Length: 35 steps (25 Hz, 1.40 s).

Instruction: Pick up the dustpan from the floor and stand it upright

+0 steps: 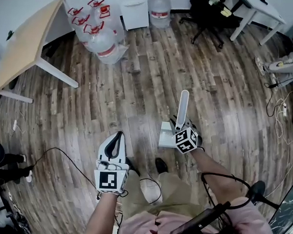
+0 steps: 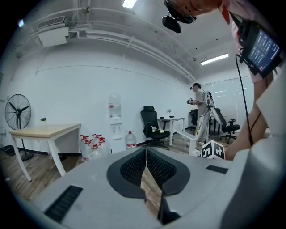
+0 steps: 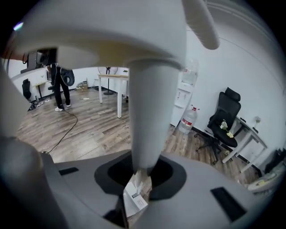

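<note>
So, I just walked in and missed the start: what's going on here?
A person holds tongs in each hand. The right tongs are closed on the handle of a white dustpan. The dustpan is roughly upright, handle pointing up, over the wooden floor just ahead of the person's feet. Whether its base touches the floor can't be told. The left tongs are shut and empty, held off to the side.
</note>
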Available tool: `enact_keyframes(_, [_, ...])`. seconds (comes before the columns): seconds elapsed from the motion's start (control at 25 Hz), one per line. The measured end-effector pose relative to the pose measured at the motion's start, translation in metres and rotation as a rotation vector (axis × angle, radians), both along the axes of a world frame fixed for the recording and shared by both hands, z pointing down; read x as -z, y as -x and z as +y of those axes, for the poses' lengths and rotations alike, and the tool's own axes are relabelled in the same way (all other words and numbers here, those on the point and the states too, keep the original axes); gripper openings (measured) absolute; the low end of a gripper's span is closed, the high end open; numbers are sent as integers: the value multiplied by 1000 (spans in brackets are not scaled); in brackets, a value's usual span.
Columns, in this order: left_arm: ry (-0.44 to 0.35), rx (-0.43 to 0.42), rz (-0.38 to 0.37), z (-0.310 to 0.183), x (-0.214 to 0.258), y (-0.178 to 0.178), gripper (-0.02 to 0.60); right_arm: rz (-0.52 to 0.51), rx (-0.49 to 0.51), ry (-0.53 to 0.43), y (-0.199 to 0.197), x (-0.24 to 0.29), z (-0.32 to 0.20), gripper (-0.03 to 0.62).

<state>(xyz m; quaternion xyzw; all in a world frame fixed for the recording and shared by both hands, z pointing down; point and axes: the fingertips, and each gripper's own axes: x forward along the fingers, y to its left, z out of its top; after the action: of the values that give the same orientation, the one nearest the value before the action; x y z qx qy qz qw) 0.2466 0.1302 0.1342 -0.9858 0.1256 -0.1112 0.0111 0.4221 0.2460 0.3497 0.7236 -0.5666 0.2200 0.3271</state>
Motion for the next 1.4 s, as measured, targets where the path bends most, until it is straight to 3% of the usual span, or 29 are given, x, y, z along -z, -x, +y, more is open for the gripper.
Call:
enact_keyframes(0.2, [4,-89,-6,23,5,-17,14,-52,-65,-35,-11,-2,40,75])
enact_keyframes(0.64, [-10,-201,-32,74,19,-37,15,-184,-197,-216,-27,20,83,176])
enact_keyframes(0.92, [-5,-205,40,96,56,-50,14,-233,-326,-246,-17,47,142,181])
enact_keyframes(1.16, [-91,-206,122,113,125,-54,14,-193,-496,-412,-29,146,190,153])
enact_keyframes(1.4, [-72,-135,271,110,199,-47,14,-89,-388,-618,-2,286,164,87])
